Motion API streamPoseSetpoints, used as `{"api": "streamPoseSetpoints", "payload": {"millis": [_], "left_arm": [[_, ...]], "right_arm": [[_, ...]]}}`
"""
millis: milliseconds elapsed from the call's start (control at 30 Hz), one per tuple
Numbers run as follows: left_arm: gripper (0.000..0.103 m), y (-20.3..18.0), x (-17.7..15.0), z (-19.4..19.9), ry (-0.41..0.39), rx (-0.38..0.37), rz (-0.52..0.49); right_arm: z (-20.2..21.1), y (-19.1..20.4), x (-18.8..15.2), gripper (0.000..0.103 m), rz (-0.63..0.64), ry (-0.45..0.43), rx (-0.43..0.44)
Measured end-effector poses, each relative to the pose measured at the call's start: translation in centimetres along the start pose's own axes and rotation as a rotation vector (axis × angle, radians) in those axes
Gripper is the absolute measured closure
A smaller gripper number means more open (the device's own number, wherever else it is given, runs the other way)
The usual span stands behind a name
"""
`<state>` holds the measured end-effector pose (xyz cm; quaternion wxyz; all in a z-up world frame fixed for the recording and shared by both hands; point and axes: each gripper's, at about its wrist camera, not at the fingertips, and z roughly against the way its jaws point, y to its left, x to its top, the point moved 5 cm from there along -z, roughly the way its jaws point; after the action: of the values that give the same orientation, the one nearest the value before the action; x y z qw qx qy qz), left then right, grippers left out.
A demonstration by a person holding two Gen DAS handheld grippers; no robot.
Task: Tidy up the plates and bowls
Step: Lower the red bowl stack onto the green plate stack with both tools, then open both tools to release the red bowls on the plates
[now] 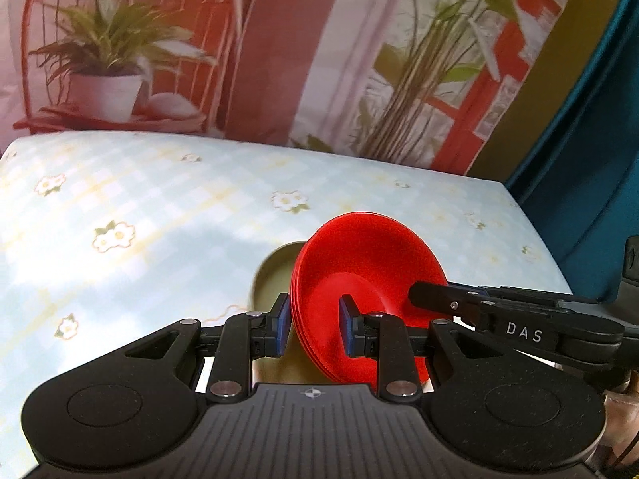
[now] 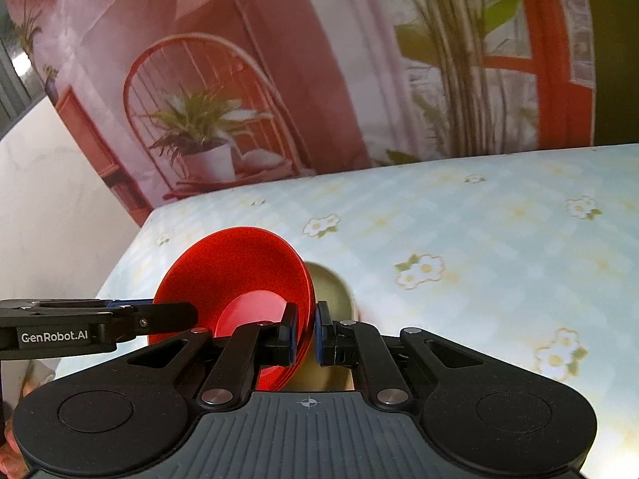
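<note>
Stack of red plates (image 1: 367,279) held tilted above the floral tabletop (image 1: 139,215), gripped from both sides. Left hand-held gripper (image 1: 313,325) clamps the stack's near rim; right hand-held gripper (image 2: 306,335), jaws nearly closed, pinches the opposite rim. Olive bowl (image 2: 333,291) lies behind, blurred.

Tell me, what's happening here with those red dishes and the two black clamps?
A person is working two hand-held grippers to tidy dishes. Both hold the same stack of red plates, one on each side of its rim: the left gripper from one edge, the right gripper from the opposite edge. The stack is tilted and held above the table, which has a flowered cloth. An olive-green bowl shows just behind the plates; whether it touches them is unclear.
</note>
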<state>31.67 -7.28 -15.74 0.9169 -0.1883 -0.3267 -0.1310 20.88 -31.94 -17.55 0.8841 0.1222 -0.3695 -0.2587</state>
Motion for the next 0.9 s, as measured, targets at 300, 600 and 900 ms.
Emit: {"api": "streamPoseSetpoints", "payload": {"millis": [300,600,900], "left_arm": [[0.076,1.4,-0.5,-1.7,0.020,-0.022,0.029],[0.076,1.4,-0.8,-2.4,0.027,-0.032,0.025],[0.076,1.1,-0.8,-2.5,0.028,-0.031,0.009]], "right_arm": [[-2.3,0.4,-0.3,0.095,0.018,0.043,-0.042],[-2.5,0.5,-0.4,0.095,0.029,0.055,-0.051],[-2.4,0.5,-0.4,0.095,0.033,0.054,-0.063]]}}
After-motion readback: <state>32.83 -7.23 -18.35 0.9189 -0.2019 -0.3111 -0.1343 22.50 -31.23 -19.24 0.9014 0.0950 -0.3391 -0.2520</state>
